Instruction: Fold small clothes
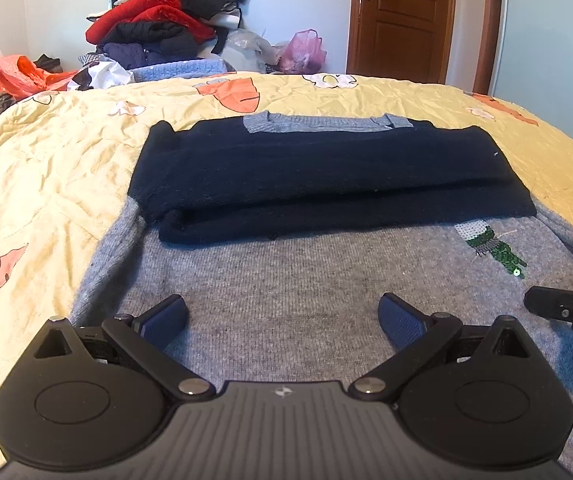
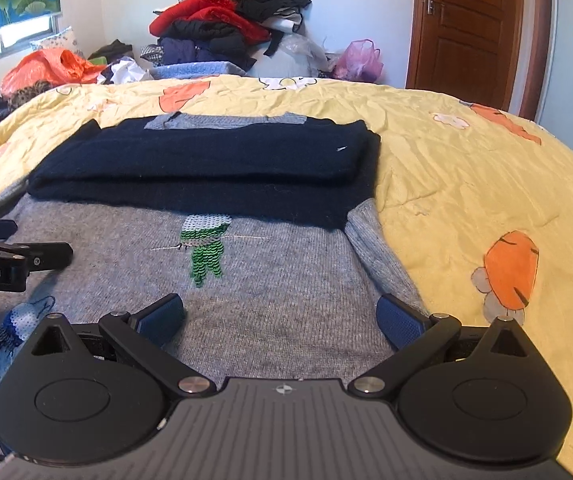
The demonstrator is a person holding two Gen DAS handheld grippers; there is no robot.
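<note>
Lying just ahead of each spread hand-held gripper: grey sweater.

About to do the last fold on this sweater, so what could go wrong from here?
1. The dark sleeves folded across the grey sweater lie loose; lifting the hem could slide them off.
2. Both the left gripper and right gripper are open and hold nothing; a shallow pinch may catch only the top layer.
3. The green sequin patch could snag on a finger.
</note>
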